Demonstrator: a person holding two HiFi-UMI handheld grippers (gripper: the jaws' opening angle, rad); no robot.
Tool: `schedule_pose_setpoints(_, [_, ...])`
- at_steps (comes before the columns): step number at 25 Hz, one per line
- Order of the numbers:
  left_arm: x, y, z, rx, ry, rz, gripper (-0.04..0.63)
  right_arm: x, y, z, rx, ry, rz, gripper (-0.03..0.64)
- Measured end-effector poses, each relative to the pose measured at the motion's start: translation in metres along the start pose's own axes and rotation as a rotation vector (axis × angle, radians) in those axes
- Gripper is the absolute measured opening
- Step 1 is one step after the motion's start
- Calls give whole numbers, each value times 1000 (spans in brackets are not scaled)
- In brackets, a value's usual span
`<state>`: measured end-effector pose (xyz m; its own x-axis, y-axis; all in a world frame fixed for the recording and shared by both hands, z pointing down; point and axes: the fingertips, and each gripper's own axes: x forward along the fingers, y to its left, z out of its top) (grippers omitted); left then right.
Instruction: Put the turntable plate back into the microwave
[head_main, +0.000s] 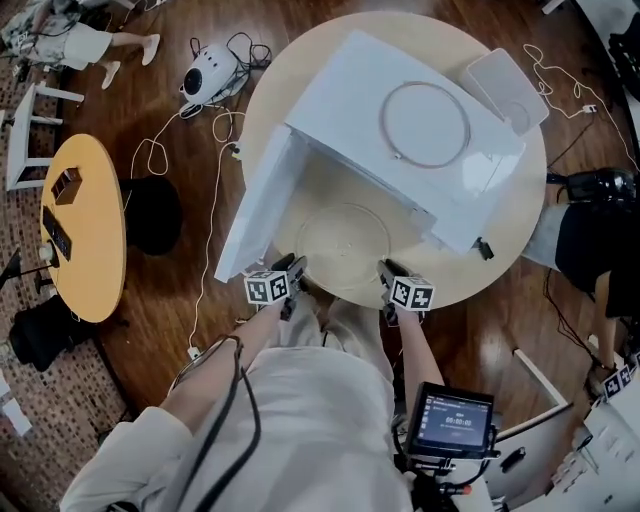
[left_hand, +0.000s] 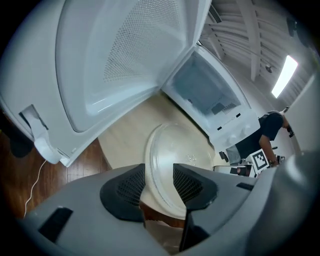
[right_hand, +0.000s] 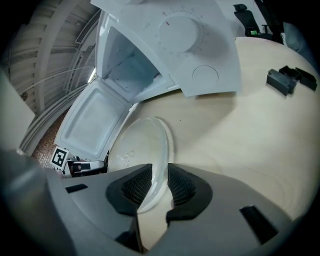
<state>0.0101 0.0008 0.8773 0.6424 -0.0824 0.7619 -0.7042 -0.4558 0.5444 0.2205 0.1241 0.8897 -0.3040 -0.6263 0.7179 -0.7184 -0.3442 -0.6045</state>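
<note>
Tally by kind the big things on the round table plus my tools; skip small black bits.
Microwave: 1
Glass turntable plate: 1
Ring on the microwave: 1
White tray: 1
Left tool, right tool: 2
Total: 6

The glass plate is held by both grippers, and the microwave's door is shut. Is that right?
No, the door is open, swung wide, as the head view shows. Both the left gripper and right gripper do hold the glass plate.
</note>
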Motion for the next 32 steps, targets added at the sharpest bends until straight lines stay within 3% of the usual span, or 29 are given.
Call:
schedule_pose_setpoints(10, [6,8,-6,3,39,7,159,3,1,-2,122,-32,28,78])
schedule_pose_setpoints(17, [6,10,-6,-13,29,-3,158,2,-1,5,269,-89,39,77])
schedule_pose_setpoints(24, [7,11,-5,-98,-5,-96,158,1,3,0,414,-139,73,35])
schedule_pose_setpoints(32, [-2,-1,-17,-162,-47,-129,160,-7,15,-8,513,-134,97,32])
